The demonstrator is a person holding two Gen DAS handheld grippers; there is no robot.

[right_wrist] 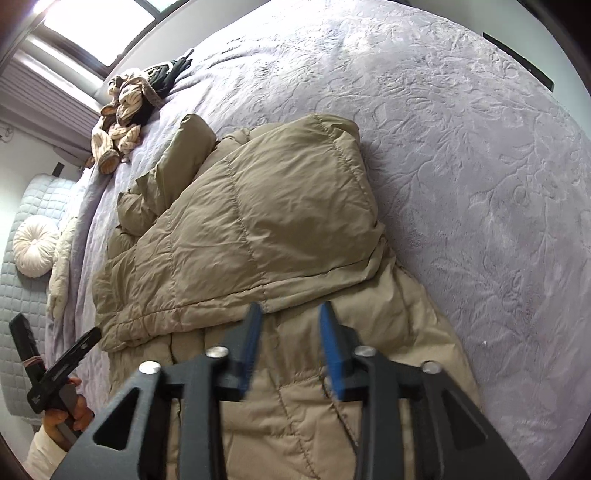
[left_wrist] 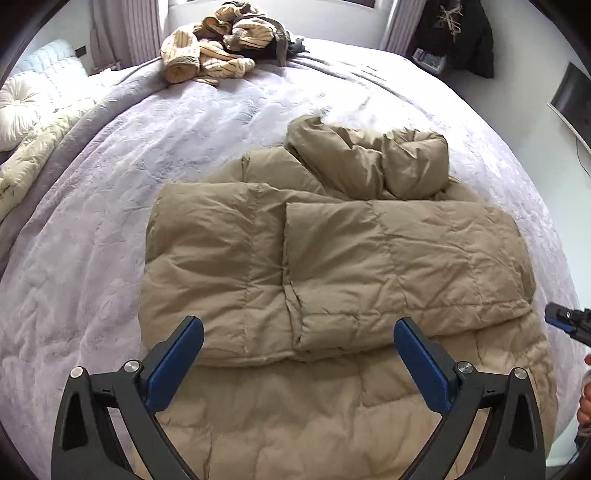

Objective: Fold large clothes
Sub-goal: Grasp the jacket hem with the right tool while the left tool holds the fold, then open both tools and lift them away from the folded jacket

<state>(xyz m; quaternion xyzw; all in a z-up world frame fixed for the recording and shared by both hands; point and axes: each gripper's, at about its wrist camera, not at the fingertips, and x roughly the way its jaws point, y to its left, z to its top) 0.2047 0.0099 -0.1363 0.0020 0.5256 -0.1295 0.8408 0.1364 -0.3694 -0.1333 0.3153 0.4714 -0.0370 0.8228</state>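
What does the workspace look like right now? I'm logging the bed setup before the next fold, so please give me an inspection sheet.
Surface: lavender embossed bedspread, bare around the jacket.
Job's things: tan puffer jacket lies flat, both sleeves folded across the body, hood bunched at the far end.
Clutter: heap of striped beige clothes at the far edge; round white cushion by the headboard.
Grippers: left gripper wide open above the jacket's lower part, nothing between its fingers; right gripper partly open over the hem, gripping nothing.
Cables: a thin one on the wall under a dark screen.
Surroundings: curtains, dark garments hanging on the far wall.
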